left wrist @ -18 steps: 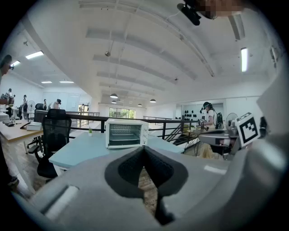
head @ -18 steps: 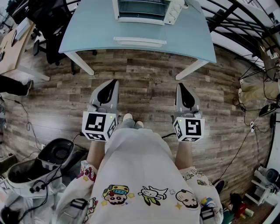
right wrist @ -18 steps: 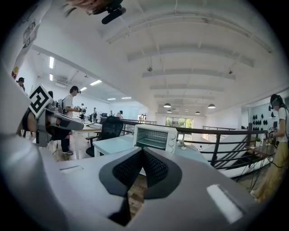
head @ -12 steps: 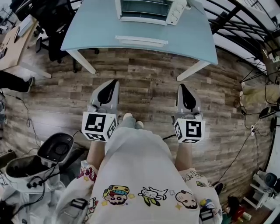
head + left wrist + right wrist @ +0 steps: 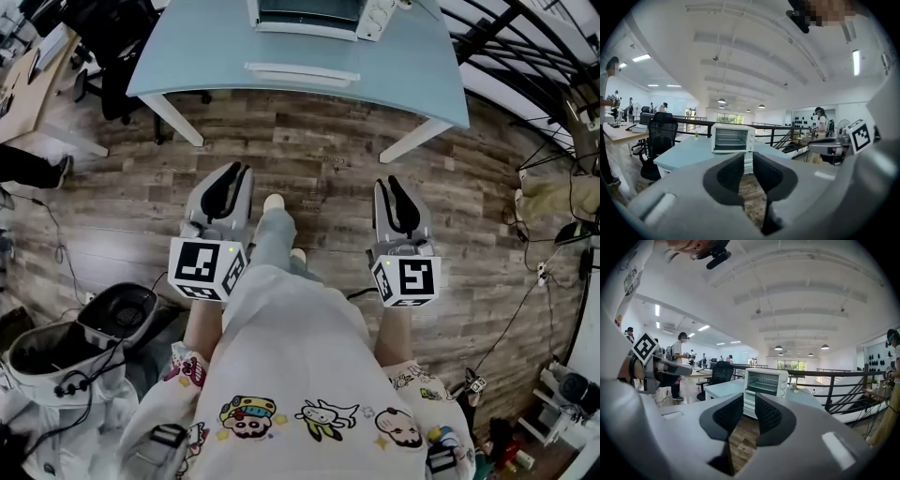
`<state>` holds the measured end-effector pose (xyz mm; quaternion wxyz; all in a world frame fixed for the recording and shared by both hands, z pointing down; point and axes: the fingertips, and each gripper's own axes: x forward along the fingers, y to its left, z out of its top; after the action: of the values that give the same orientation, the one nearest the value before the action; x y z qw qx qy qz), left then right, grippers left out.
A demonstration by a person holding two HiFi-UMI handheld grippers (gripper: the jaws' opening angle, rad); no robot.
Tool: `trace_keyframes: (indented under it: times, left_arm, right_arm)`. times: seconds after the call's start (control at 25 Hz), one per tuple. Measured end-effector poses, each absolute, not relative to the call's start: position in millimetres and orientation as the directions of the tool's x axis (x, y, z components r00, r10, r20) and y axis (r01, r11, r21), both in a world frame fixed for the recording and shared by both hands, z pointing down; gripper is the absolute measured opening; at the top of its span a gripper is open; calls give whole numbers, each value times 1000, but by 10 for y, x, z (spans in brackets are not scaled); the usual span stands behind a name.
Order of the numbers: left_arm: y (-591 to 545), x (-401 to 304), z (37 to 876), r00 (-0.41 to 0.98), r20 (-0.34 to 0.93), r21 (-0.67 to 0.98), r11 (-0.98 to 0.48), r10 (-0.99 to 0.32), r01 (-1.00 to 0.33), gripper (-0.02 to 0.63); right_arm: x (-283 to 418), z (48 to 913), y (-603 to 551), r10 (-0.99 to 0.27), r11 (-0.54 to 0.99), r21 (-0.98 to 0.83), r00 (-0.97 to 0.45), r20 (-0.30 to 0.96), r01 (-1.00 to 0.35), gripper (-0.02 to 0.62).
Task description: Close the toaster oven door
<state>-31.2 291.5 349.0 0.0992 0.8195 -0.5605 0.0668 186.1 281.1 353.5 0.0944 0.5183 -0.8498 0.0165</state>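
Nothing can be read as words, numbers or brand names. The left gripper's cube (image 5: 200,267) and the right gripper's cube (image 5: 410,277) carry only black-and-white square marker patterns. The person's shirt (image 5: 281,375) shows cartoon figures with no legible lettering. Any print on the toaster oven (image 5: 765,382) is too small to read.

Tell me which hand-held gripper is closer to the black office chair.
Left. The left hand-held gripper hangs over the floor, short of the black office chair. The right hand-held gripper hangs beyond the person's leg, farther off.
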Motion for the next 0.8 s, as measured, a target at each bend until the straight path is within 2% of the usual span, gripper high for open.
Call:
trace_keyframes:
  times: [0.28,0.8]
  left_arm:
    - [2574,-394,3575,373,223,99,-360,-901,-928,66]
    - [1214,-796,3479,413,196,96,-401,-889,-911,68]
  right_arm:
    - [1750,3598,2452,-871,471,55,-454,188,-881,109]
    - [1266,3392,1109,-885,455,67,-443,140,-888,114]
